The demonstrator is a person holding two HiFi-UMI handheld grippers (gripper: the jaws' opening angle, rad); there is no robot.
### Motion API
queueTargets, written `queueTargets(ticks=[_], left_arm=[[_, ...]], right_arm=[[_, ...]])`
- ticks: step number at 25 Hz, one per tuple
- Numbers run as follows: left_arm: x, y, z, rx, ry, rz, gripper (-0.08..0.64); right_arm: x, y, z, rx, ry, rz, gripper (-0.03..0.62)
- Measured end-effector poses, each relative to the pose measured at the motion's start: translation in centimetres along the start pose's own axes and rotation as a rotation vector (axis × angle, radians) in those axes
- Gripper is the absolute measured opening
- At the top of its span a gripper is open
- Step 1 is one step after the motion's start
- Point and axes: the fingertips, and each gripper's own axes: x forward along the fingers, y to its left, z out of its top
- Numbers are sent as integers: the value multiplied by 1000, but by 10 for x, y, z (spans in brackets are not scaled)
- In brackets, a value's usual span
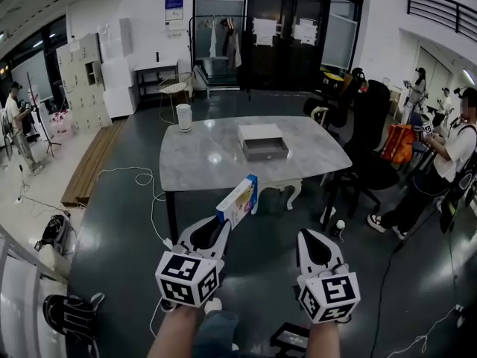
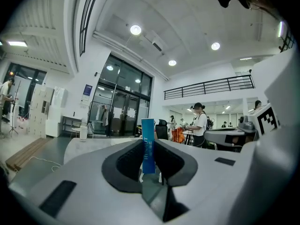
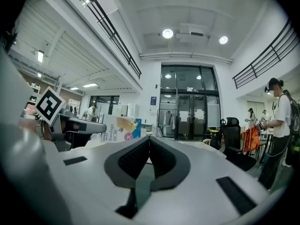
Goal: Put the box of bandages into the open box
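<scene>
Table (image 1: 195, 166) ahead, bandage box (image 1: 240, 198) in left claw (image 1: 221, 227)

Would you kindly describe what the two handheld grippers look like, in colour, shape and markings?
Both the left gripper and the right gripper have pale grey shells that taper to two jaws lined with black ribbed pads. Each carries a white cube at the rear with black square markers on its faces. No cables show on them.

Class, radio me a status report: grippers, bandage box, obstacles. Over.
Left gripper shut on bandage box. Right gripper shut, empty. Open box on table ahead; nothing blocking.
</scene>
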Motion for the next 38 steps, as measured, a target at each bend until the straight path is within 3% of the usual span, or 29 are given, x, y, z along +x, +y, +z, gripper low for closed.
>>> queueTargets(ticks=[12, 22, 38], left_arm=[[83, 36, 1, -19, 7, -32, 77], [192, 80, 24, -51, 14, -71, 77], [346, 138, 20, -49, 85, -127, 77]], right_arm=[[77, -42, 2, 4, -9, -17, 25], [180, -92, 22, -36, 18, -36, 25], [324, -162, 14, -41, 38, -71, 25]])
